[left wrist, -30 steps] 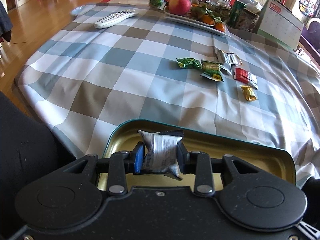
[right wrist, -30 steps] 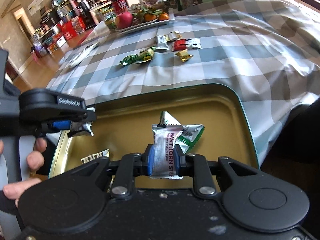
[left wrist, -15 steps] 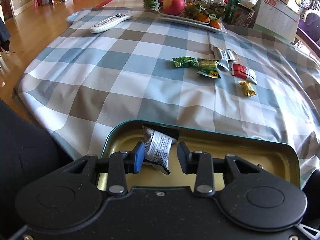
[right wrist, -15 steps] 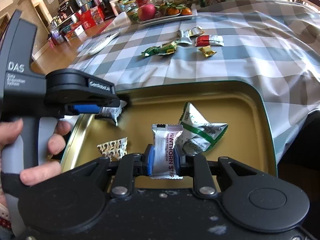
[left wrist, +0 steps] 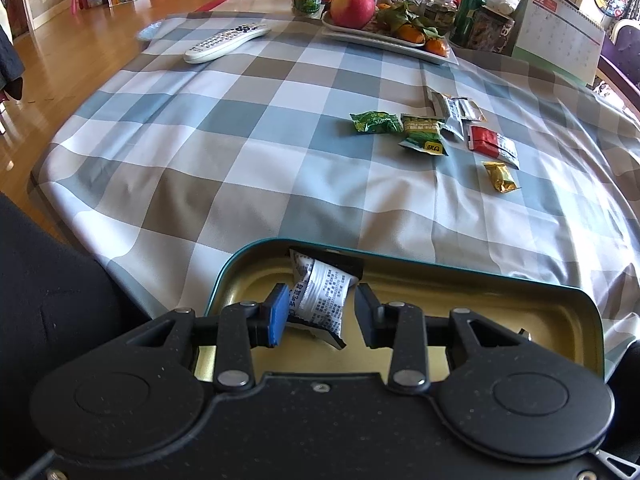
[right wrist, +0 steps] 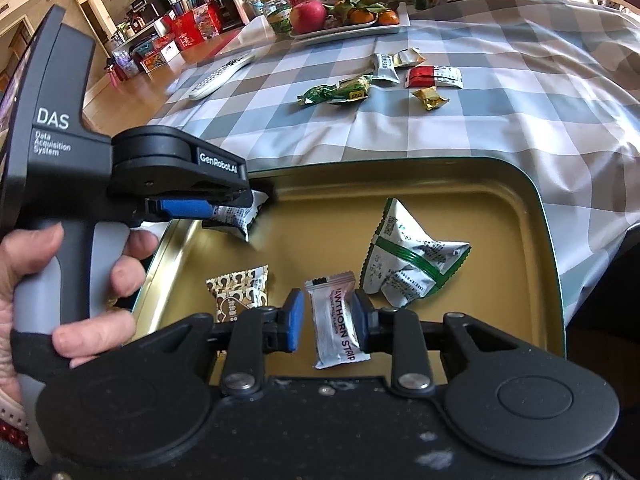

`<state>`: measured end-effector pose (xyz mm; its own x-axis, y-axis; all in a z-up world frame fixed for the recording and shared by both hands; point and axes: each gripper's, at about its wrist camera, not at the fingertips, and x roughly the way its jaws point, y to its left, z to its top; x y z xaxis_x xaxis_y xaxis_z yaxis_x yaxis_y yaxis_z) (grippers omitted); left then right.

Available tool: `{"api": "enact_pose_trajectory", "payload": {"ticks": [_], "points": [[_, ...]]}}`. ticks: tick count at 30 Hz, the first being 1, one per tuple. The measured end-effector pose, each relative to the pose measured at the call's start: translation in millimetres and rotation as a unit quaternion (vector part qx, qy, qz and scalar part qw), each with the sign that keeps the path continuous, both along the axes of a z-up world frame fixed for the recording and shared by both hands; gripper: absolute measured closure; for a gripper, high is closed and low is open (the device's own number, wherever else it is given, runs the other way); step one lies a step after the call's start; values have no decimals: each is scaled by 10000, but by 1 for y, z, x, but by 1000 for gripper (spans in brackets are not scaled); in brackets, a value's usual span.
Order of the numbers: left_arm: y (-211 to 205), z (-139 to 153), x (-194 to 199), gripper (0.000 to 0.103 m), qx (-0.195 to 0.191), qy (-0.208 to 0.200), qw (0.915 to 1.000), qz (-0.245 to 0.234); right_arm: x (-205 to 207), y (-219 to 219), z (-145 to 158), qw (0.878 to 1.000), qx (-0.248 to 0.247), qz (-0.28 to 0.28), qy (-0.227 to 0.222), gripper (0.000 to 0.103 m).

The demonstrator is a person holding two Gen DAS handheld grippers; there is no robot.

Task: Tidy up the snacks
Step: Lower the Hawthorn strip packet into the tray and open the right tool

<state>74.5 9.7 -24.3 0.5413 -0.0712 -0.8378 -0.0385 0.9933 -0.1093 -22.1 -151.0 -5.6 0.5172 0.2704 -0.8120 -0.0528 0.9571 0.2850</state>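
Both jaws parted, 2 snacks [left wrist: 320,296] over tin [right wrist: 548,216]

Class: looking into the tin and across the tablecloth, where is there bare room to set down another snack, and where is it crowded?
Free: the tin floor's far middle, and the cloth between remote and green packet. Crowded: the near tin floor around the hawthorn strip, and the packet cluster near the red packet.

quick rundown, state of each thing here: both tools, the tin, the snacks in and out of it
left tool: open, silver packet loose between its fingers
right tool: open, hawthorn strip leaning on one finger
silver packet: over the tin, released
hawthorn strip: upright, unclamped
tin: open, no lid on it
green-striped packet: lying in tin
patterned candy: lying in tin
loose snacks: still on tablecloth
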Motion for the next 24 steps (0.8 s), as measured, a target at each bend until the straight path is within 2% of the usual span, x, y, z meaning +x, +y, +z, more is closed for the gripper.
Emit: {"api": "enact_pose_trajectory", "payload": {"ticks": [24], "points": [[-1, 3, -2, 57, 70, -53, 9999, -70, 2, 0, -1, 10000, -37, -80, 29, 73]]}}
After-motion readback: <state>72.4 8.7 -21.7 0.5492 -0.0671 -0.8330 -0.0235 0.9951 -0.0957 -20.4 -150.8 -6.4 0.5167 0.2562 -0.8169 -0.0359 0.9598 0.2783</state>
